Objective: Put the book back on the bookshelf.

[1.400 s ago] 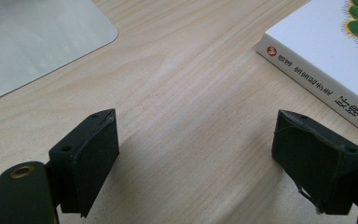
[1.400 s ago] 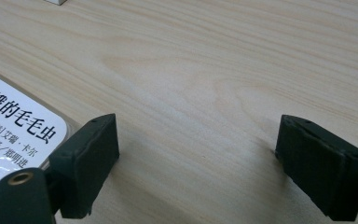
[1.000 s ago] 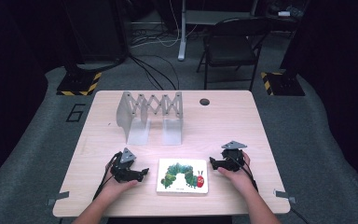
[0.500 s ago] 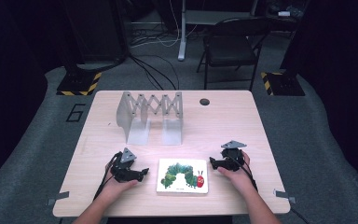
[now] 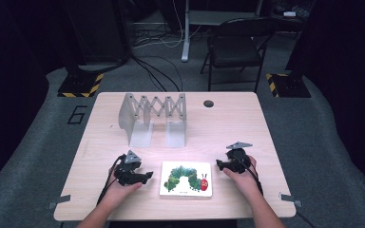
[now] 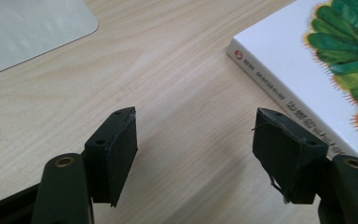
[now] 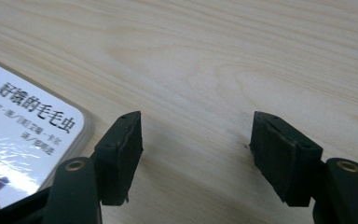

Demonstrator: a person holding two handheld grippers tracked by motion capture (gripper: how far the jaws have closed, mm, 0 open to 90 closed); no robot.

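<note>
A white picture book (image 5: pixel 186 179) with a green caterpillar on its cover lies flat near the table's front edge. My left gripper (image 5: pixel 147 176) rests just left of it, pointing at its spine. In the left gripper view the jaws (image 6: pixel 196 140) stand apart over bare wood, with the book (image 6: pixel 303 60) off to the right. My right gripper (image 5: pixel 218 165) sits just right of the book, pointing toward it. Its jaws (image 7: pixel 196 140) are also apart over bare wood, with the book's corner (image 7: pixel 23 135) at the left. Both pairs of jaws have just been closing, with nothing between them.
A grey metal expanding book rack (image 5: pixel 153 116) stands at the table's back left; its base plate (image 6: pixel 28 28) shows in the left gripper view. A round cable hole (image 5: pixel 208 103) is at the back. A folding chair (image 5: pixel 237 45) stands beyond the table.
</note>
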